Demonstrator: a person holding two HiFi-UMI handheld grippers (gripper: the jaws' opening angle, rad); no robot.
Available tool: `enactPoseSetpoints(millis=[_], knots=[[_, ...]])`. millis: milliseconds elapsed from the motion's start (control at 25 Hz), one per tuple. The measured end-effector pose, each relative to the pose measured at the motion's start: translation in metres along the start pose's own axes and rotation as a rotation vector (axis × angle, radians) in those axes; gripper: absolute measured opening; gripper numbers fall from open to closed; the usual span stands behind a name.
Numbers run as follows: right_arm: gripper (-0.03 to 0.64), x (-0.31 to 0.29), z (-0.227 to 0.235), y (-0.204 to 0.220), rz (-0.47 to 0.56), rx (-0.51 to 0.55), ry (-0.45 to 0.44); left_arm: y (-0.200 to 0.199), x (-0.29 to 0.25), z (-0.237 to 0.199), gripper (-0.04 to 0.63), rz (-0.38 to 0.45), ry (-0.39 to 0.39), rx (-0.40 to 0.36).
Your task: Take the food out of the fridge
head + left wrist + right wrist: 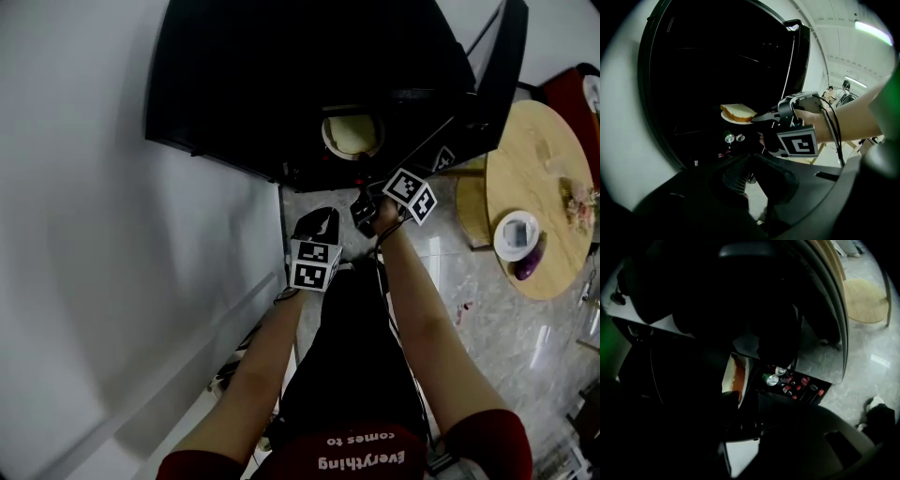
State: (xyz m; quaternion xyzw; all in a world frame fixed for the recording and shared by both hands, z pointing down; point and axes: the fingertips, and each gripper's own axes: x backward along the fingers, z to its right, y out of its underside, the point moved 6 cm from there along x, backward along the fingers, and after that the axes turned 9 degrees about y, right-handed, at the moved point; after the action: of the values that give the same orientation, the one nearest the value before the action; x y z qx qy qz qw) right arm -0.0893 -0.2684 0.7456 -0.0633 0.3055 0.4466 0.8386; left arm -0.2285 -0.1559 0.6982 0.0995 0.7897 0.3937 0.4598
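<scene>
A slice of bread lies on a white plate (352,134) (738,112) (735,376) on a shelf inside the open black fridge (281,84). My right gripper (362,187) (757,119) (740,404) reaches into the fridge, rolled onto its side, with its fingertips at the plate's near rim. Its jaws stand apart, and I cannot tell whether they touch the plate. My left gripper (319,225) (740,180) hangs in front of the fridge, below and left of the plate. It is shut with nothing in it.
Drink cans (733,138) (773,378) and small bottles (801,385) fill the fridge's lower rack. The fridge door (799,51) stands open on the right. A round wooden table (539,169) with a white bowl (516,234) is at the right, and a white wall at the left.
</scene>
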Motion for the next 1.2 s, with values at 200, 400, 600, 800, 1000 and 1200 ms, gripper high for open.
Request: enactPoseSetpoints(millis=[200,400,600,800,1000,1200], knots=[[0.127,-0.005,0.008,-0.002,0.033,-0.167,-0.077,0.005,0.001,-0.004,0.008,-0.011,-0.007,0.009],[0.058,-0.008,0.008,0.000,0.069,-0.266,-0.167,0.007,0.001,-0.005,0.008,-0.015,-0.014,0.022],[0.018,-0.010,0.001,0.000,0.074,-0.274,-0.213,0.003,0.005,-0.009,0.008,0.008,-0.041,0.018],[0.018,-0.007,-0.002,0.001,0.040,-0.252,-0.264,-0.002,0.006,-0.011,0.009,0.027,-0.051,0.019],[0.018,0.001,-0.003,0.005,0.011,-0.246,-0.291,-0.009,0.008,-0.010,0.008,0.038,-0.050,0.009],[0.018,0.011,-0.002,0.009,-0.015,-0.249,-0.331,-0.014,0.011,-0.008,0.008,0.053,-0.054,-0.001]])
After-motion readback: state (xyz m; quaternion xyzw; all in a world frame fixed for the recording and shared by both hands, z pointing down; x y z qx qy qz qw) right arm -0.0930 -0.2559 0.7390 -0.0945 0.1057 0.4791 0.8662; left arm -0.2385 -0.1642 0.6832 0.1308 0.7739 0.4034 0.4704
